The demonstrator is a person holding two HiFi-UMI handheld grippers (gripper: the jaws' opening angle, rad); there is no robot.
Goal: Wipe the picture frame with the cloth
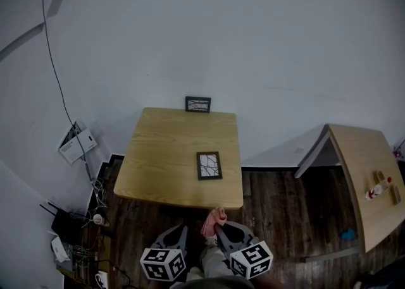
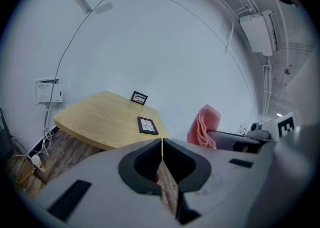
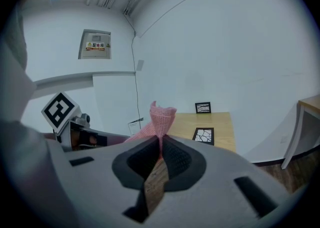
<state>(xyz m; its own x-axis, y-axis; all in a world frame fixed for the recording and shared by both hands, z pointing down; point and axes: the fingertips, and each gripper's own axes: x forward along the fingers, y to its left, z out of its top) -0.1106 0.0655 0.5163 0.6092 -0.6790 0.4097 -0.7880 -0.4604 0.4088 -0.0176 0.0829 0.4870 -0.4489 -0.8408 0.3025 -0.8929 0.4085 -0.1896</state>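
A dark picture frame [image 1: 209, 165] with a white cracked pattern lies flat on the wooden table [image 1: 164, 155], right of its middle. It also shows in the left gripper view as the picture frame [image 2: 147, 125] and in the right gripper view as the picture frame [image 3: 203, 135]. My right gripper [image 1: 218, 226] hangs below the table's near edge, shut on a pink cloth [image 1: 214, 219] that sticks up from its jaws as the cloth [image 3: 161, 116]. My left gripper [image 1: 182, 227] is beside it, shut with nothing between its jaws [image 2: 162, 141]. Both stand short of the table.
A second small frame [image 1: 198, 104] stands at the table's far edge against the wall. Another wooden table [image 1: 367, 174] with a bottle and small items is at the right. Cables, a router and boxes [image 1: 69, 224] lie on the floor at the left.
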